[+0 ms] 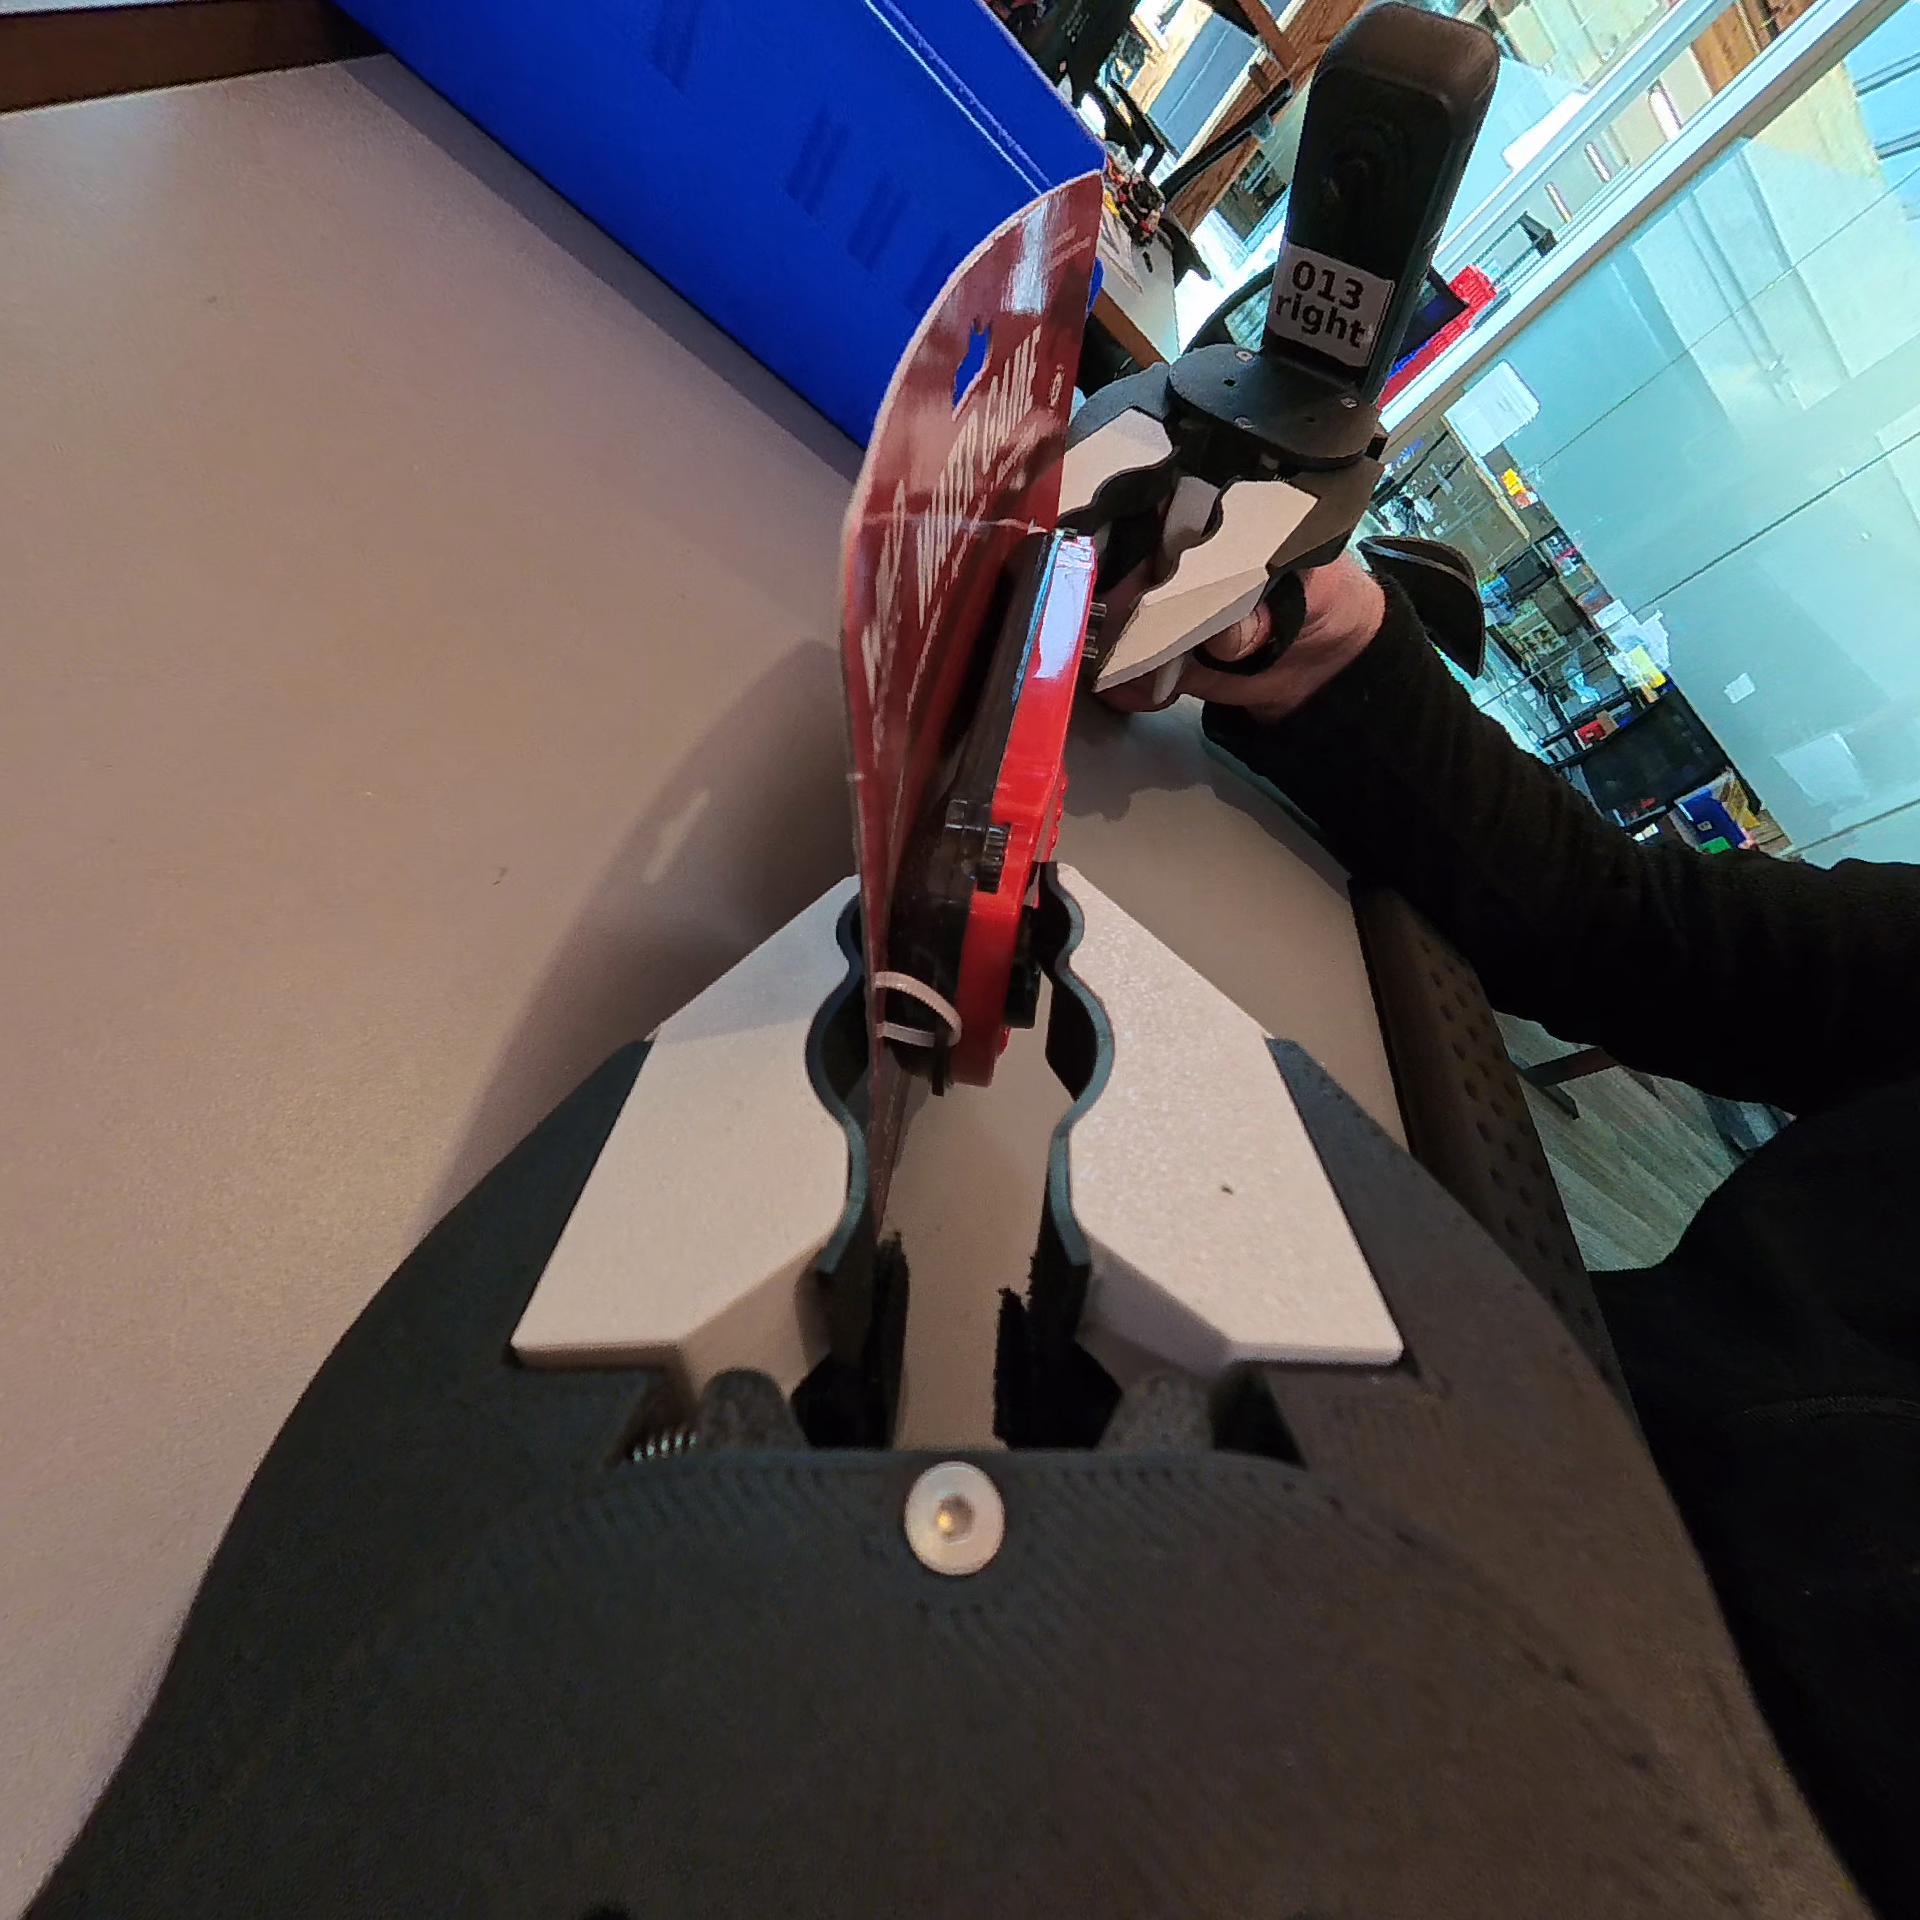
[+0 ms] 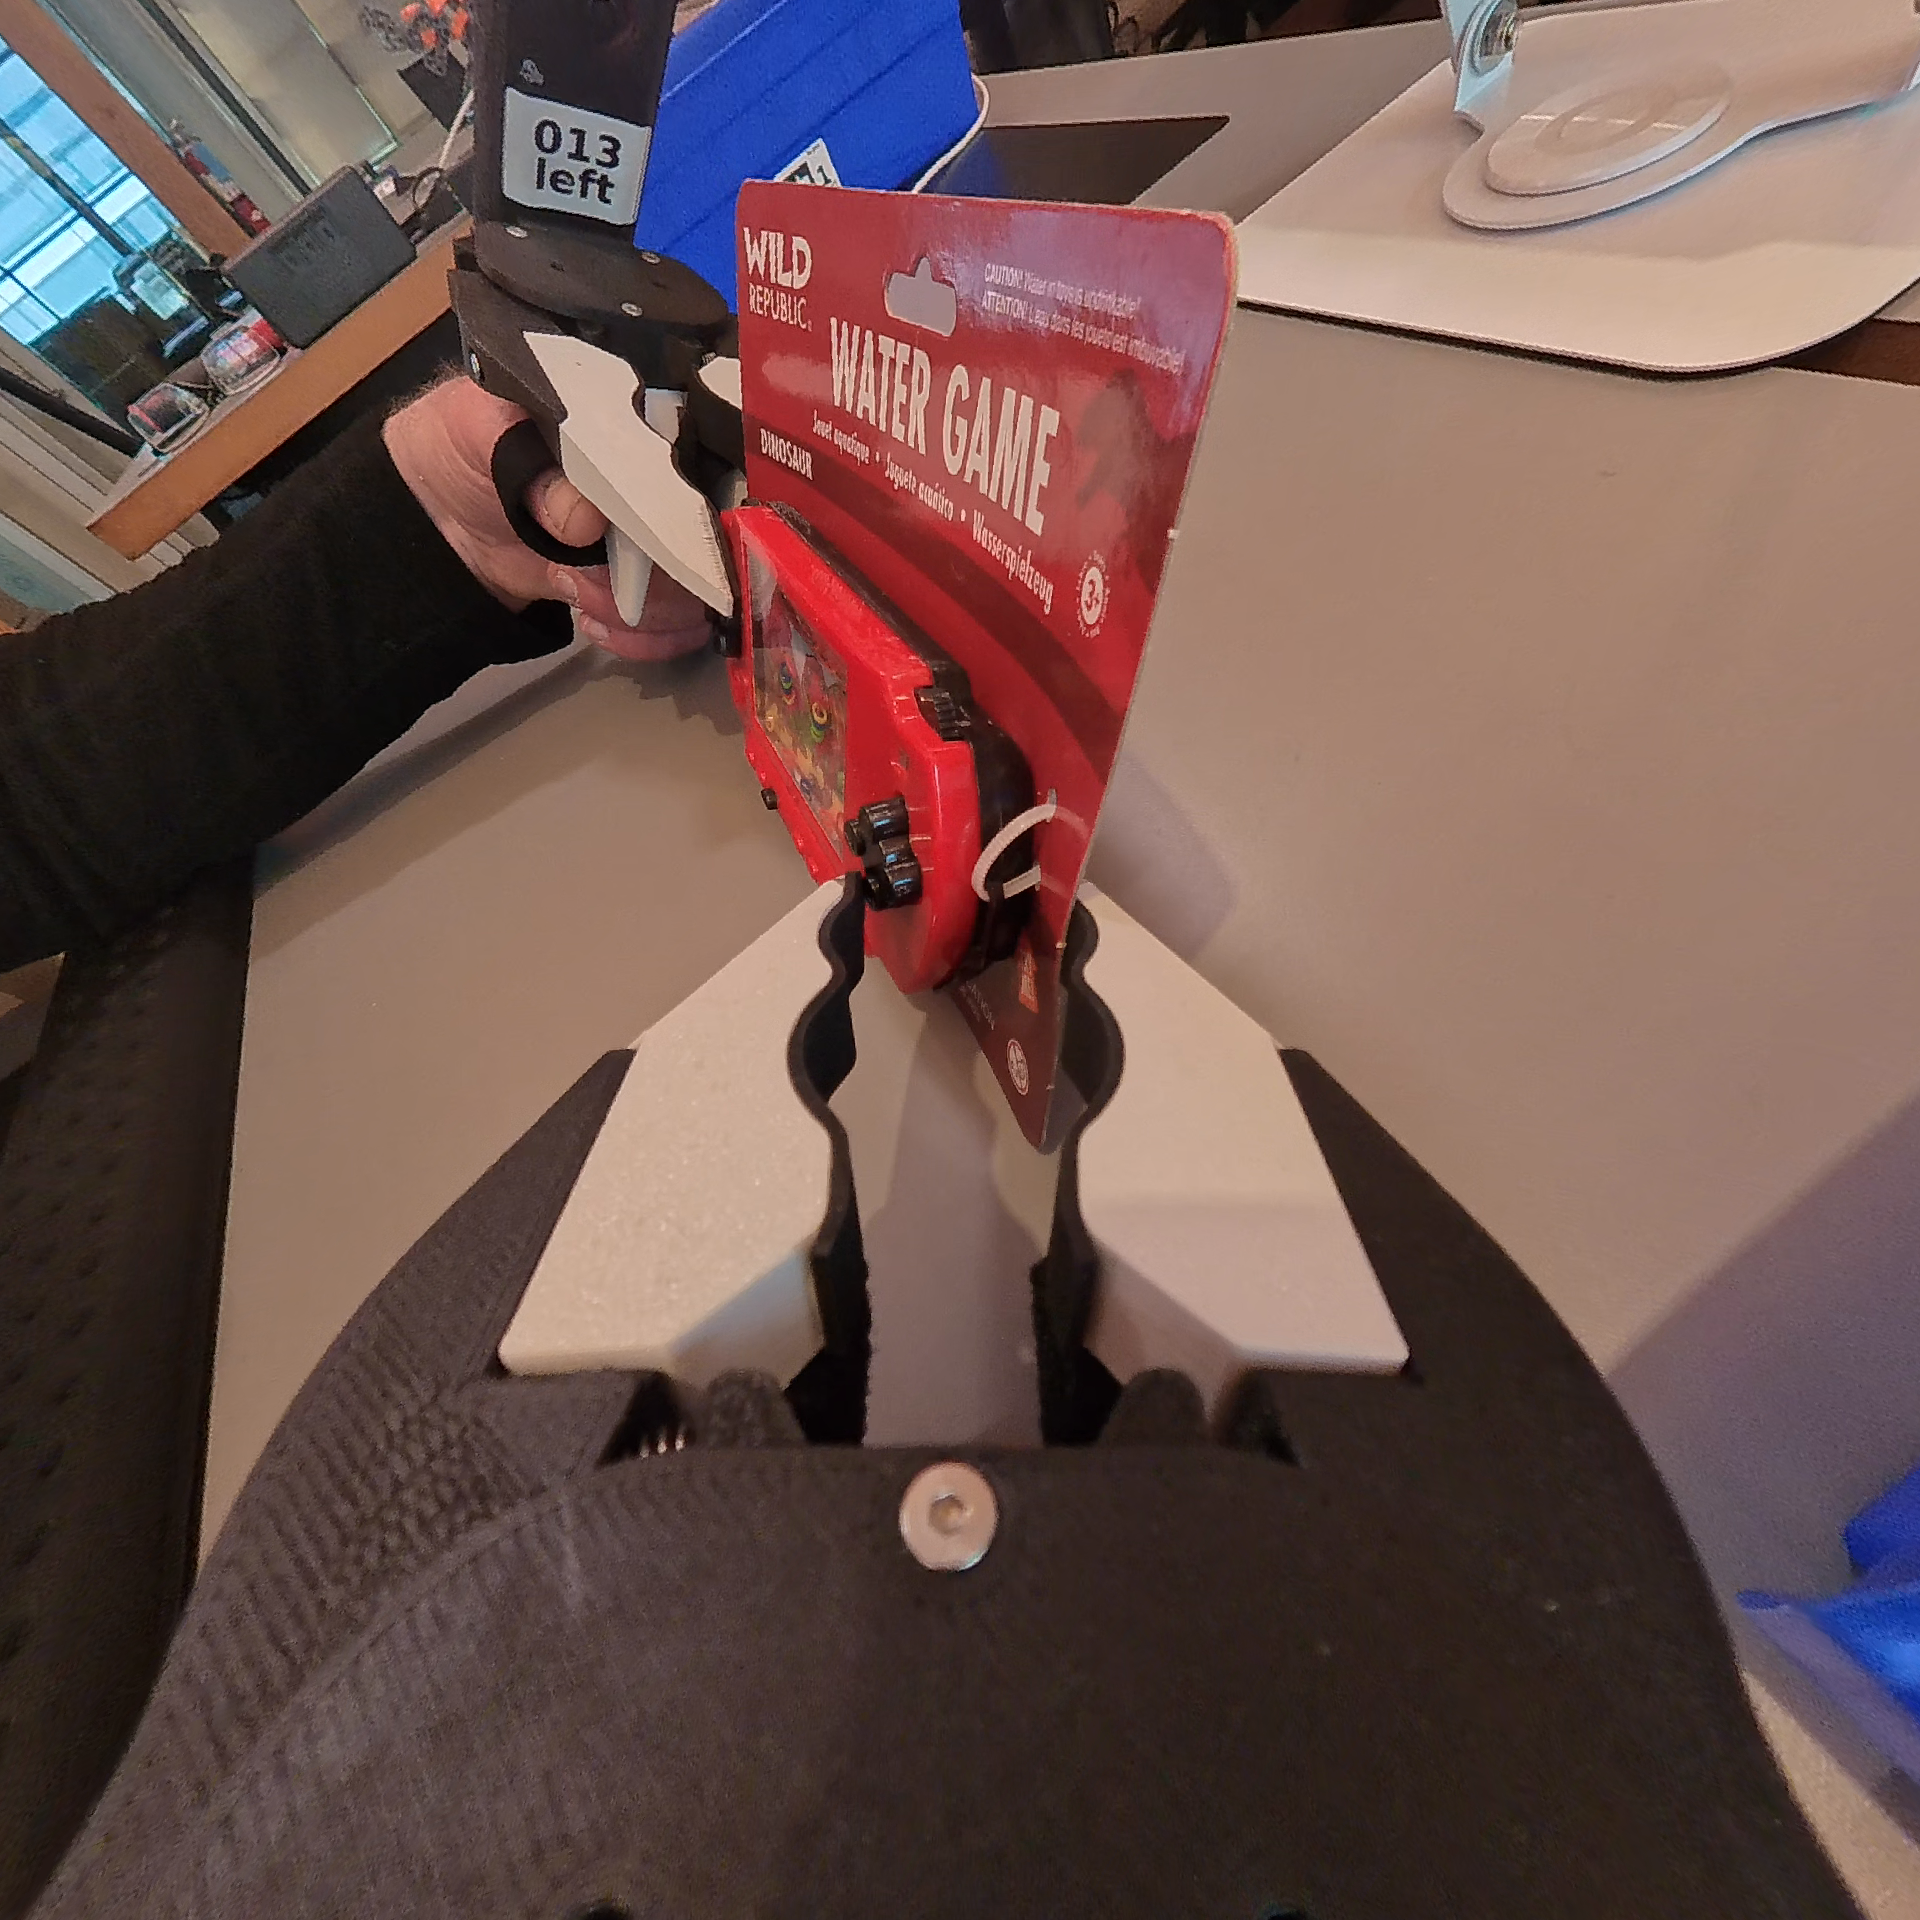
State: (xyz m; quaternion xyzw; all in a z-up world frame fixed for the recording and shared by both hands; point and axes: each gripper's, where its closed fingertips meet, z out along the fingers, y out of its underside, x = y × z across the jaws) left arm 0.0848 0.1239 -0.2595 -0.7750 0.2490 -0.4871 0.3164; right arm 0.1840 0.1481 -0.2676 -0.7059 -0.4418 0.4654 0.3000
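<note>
Red toy (image 2: 862, 748) on its red backing card (image 2: 987, 416) (white tie (image 2: 1013, 847) fastening them) stands upright above the grey table (image 2: 1507, 727), near its front edge. Left gripper (image 1: 961, 914) clamps one end, right gripper (image 2: 966, 925) the opposite end. Blue bin (image 1: 748, 156) sits toward the far edge.

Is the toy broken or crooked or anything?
Nothing looks broken. The red toy sits tied to its card with a white tie. The left gripper and right gripper hold the pack upright above the table, slightly tilted.
</note>
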